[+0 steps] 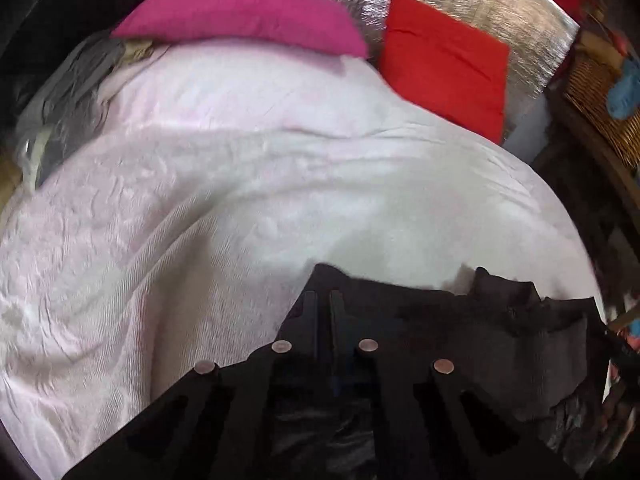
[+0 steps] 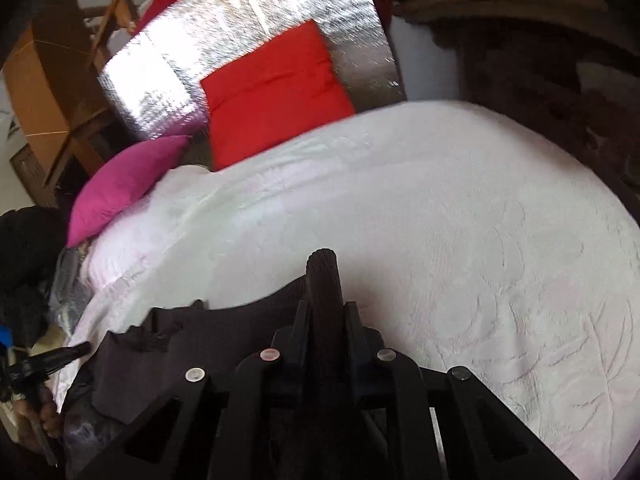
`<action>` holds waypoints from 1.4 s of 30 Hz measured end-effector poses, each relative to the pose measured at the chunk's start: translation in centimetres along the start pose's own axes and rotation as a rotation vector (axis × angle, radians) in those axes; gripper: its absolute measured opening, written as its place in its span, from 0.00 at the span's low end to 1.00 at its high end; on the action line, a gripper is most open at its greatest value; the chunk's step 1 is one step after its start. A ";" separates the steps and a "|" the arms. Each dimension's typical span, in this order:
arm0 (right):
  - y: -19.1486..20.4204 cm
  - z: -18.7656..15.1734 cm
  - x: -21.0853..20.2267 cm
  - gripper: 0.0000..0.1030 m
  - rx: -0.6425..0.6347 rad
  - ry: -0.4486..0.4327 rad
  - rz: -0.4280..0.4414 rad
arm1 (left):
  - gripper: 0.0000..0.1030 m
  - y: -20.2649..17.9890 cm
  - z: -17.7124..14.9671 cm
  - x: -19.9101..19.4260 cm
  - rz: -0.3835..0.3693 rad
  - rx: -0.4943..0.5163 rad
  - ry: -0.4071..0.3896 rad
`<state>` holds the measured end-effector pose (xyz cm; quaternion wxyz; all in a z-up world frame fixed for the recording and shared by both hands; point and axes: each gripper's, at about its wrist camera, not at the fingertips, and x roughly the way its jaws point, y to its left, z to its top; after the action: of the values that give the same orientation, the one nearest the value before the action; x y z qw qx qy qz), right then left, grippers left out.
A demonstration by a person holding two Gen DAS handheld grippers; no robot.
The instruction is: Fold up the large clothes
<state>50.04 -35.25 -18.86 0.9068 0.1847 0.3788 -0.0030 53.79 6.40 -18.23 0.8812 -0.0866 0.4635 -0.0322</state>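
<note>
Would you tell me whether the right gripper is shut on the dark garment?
Shut on it: the right gripper fingers pinch a bunched ridge of the dark garment.

Both grippers — left (image 1: 324, 300), right (image 2: 325, 308) — clamped

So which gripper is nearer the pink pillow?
Left. The pink pillow lies at the bed's far left corner, straight ahead of the left gripper; the right gripper holds the dark garment further right.
</note>
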 end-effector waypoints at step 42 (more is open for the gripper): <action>-3.2 0.5 0.6 0.07 0.166 -0.069 -0.017 | 0.08 2.9 0.4 1.3 0.124 -0.163 -0.092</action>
<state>50.37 -38.28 -20.03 0.9008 0.2557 0.3475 -0.0486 54.79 9.16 -19.65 0.8919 -0.1308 0.4280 0.0641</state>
